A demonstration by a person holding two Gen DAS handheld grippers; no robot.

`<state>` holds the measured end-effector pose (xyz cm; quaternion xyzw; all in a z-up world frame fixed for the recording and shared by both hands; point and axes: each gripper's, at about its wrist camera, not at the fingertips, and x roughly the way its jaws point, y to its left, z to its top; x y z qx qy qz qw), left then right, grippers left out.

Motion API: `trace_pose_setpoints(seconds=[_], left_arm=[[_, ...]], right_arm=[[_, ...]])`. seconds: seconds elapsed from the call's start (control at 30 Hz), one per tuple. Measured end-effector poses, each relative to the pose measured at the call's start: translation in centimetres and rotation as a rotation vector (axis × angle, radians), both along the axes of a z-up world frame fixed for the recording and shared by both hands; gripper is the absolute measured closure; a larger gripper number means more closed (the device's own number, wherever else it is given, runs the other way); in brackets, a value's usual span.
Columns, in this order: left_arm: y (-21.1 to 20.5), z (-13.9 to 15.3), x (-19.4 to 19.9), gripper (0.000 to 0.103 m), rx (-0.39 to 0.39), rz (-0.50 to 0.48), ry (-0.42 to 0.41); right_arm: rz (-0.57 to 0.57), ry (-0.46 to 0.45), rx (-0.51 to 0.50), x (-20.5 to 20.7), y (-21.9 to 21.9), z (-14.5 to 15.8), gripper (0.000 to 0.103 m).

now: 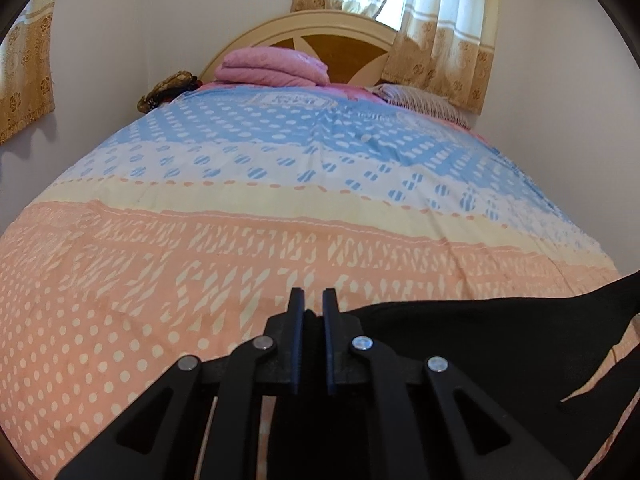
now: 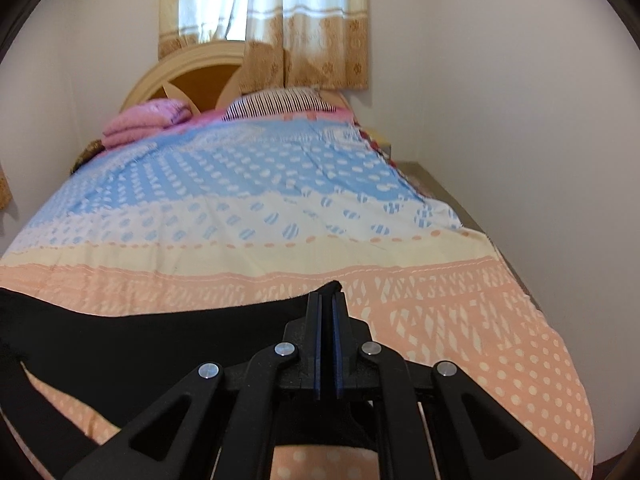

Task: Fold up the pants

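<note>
Black pants [image 1: 480, 340] hang lifted over the near end of the bed, stretched between both grippers. In the left wrist view my left gripper [image 1: 312, 300] is shut on the pants' left edge, with black cloth pinched low between the pads, and the fabric runs off to the right. In the right wrist view my right gripper [image 2: 329, 300] is shut on the other edge of the pants [image 2: 140, 340], a corner of cloth poking up between its tips, and the fabric sags away to the left. A dark strip of pants [image 2: 48, 412] droops toward the lower left.
The bedspread [image 1: 240, 240] is patterned in peach, cream and blue bands. At the headboard [image 1: 352, 46] lie a folded pink blanket [image 1: 272, 66] and a striped pillow [image 2: 280, 102]. Walls close both sides; the bed's right edge [image 2: 516, 264] drops to the floor. Curtains [image 2: 264, 20] hang behind.
</note>
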<state>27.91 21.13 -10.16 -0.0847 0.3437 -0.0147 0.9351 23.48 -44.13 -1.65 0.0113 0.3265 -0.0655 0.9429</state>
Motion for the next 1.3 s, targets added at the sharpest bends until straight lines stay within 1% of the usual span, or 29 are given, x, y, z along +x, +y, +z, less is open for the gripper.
trace_pose_setpoints(seconds=[0.27,0.43,0.53,0.63,0.73,0.87,0.9,0.93,1.13,1.23,1.3], left_arm=[[0.9,1.9,-3.8,0.094,-0.085,-0.024,-0.093],[1.6,2.7,-7.2,0.094,-0.121,-0.047,-0.177],[2.1,2.5,-9.0,0.094,-0.142,-0.054,-0.202],[2.6,1.6,-10.7,0.094,-0.156,-0.054,-0.204],[3.3,0.0,-12.1,0.094,-0.186,-0.051,-0.194],[4.0,-1.8,-13.6,0.094,-0.216,-0.045,-0.180],[4.1,-2.1,-14.0,0.095,-0.222,-0.044,-0.180],[4.2,-2.5,-14.4,0.097,-0.227,-0.040,-0.179],[4.9,-4.8,-17.0,0.098,-0.250,-0.032,-0.155],[4.9,-5.8,-17.9,0.098,-0.257,-0.033,-0.135],[4.8,-6.0,-18.4,0.098,-0.269,-0.034,-0.135]], right_arm=[[0.043,-0.142,0.064,-6.4,-0.3,2.0,0.099],[0.053,-0.191,0.108,-10.2,-0.9,1.8,0.099],[0.047,-0.201,0.133,-12.2,-1.4,1.0,0.099],[0.035,-0.201,0.155,-14.2,-1.9,0.0,0.099],[0.017,-0.195,0.175,-15.9,-2.7,-1.1,0.099],[-0.012,-0.163,0.189,-17.6,-3.7,-2.7,0.099],[-0.020,-0.153,0.192,-17.9,-3.9,-3.1,0.099],[-0.027,-0.141,0.193,-18.3,-4.1,-3.5,0.099],[-0.063,-0.081,0.199,-19.4,-5.0,-6.0,0.099],[-0.075,-0.074,0.207,-19.6,-5.3,-6.7,0.099],[-0.075,-0.059,0.214,-19.6,-5.4,-6.9,0.098]])
